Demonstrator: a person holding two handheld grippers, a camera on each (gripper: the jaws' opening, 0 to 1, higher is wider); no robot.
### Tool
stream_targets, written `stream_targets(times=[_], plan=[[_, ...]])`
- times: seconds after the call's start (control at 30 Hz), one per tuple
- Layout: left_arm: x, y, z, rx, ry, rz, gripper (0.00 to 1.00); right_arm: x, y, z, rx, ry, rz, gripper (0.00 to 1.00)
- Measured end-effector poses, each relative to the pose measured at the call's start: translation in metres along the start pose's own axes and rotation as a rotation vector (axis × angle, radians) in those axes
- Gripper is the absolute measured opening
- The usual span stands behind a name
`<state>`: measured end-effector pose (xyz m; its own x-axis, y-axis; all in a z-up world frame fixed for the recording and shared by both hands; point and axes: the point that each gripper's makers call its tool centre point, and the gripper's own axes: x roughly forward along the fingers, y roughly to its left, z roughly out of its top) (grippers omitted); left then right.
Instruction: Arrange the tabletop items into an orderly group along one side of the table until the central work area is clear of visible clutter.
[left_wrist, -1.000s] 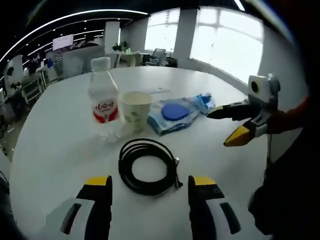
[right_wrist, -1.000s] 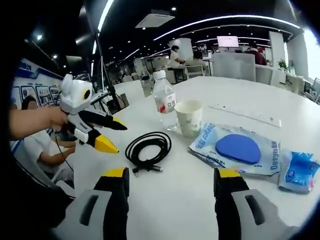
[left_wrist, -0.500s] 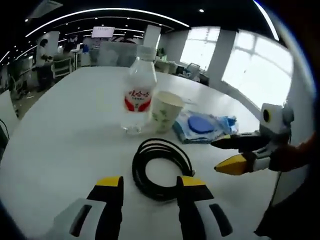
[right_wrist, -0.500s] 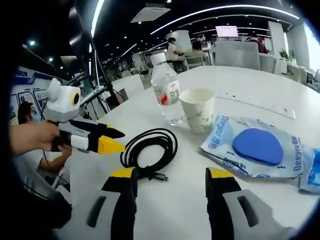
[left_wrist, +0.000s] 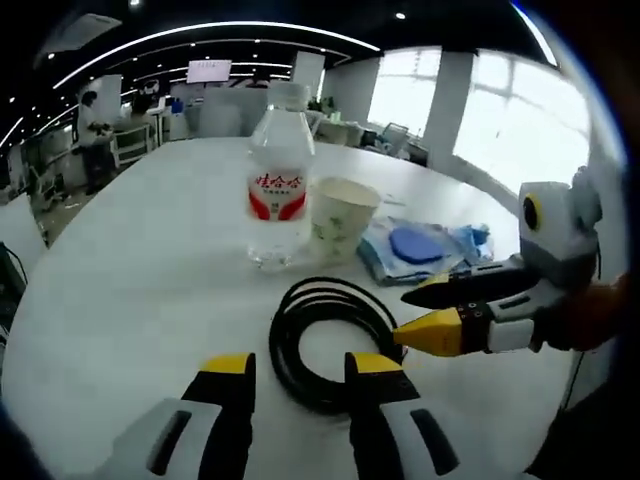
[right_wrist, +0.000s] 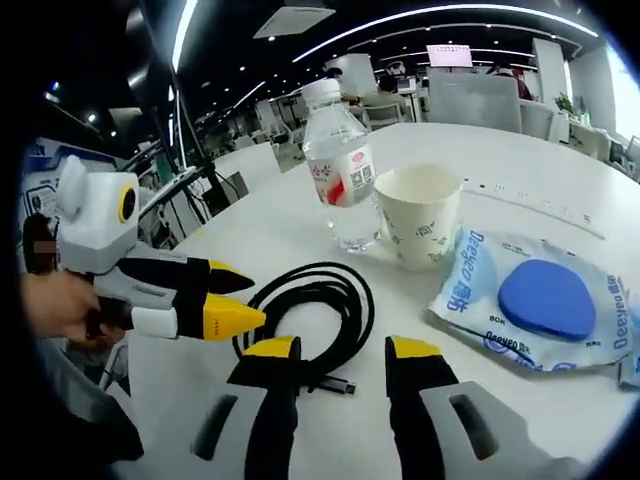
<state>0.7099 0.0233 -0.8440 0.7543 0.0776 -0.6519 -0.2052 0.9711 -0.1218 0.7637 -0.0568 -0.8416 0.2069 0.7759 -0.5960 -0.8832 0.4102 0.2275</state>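
A black cable coil (left_wrist: 328, 340) (right_wrist: 312, 308) lies on the white round table (left_wrist: 130, 270), just ahead of both grippers. Behind it stand a clear water bottle (left_wrist: 278, 190) (right_wrist: 342, 170) with a red label and a white paper cup (left_wrist: 342, 220) (right_wrist: 420, 215), side by side. A flat packet with a blue disc (left_wrist: 412, 246) (right_wrist: 540, 300) lies to their right. My left gripper (left_wrist: 300, 365) (right_wrist: 255, 300) is open, its jaws at the coil's near edge. My right gripper (right_wrist: 342, 350) (left_wrist: 408, 318) is open too, tips at the coil's right rim.
A small crumpled blue packet (left_wrist: 472, 240) lies beside the flat one. A long white strip (right_wrist: 530, 198) rests farther back on the table. A hand (right_wrist: 50, 305) holds the left gripper. Office desks and chairs stand beyond the table's edge (left_wrist: 40, 300).
Both grippers have closed in on the cable coil from opposite sides, and each pair of jaws stands narrower than a second ago. The table items have not moved.
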Motion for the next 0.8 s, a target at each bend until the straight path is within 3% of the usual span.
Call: stream_targets(times=[0.27,0.37,0.57,0.73,0.8], plan=[[0.006,-0.007,-0.012,-0.008,0.03,-0.02,0.34,0.011,0.002,-0.015,-0.005,0.048,-0.008,0.3],[0.008,-0.006,-0.016,-0.009,0.035,-0.021,0.34,0.014,0.004,-0.019,-0.014,0.063,-0.009,0.26],[0.01,-0.006,-0.015,-0.003,0.035,-0.019,0.34,0.019,0.005,-0.019,-0.034,0.061,-0.008,0.24],[0.02,-0.01,-0.015,-0.009,0.054,-0.035,0.33,0.017,0.0,-0.021,0.029,0.071,-0.023,0.26],[0.021,-0.013,-0.015,-0.007,0.057,-0.031,0.33,0.018,0.001,-0.021,0.016,0.066,-0.02,0.26]])
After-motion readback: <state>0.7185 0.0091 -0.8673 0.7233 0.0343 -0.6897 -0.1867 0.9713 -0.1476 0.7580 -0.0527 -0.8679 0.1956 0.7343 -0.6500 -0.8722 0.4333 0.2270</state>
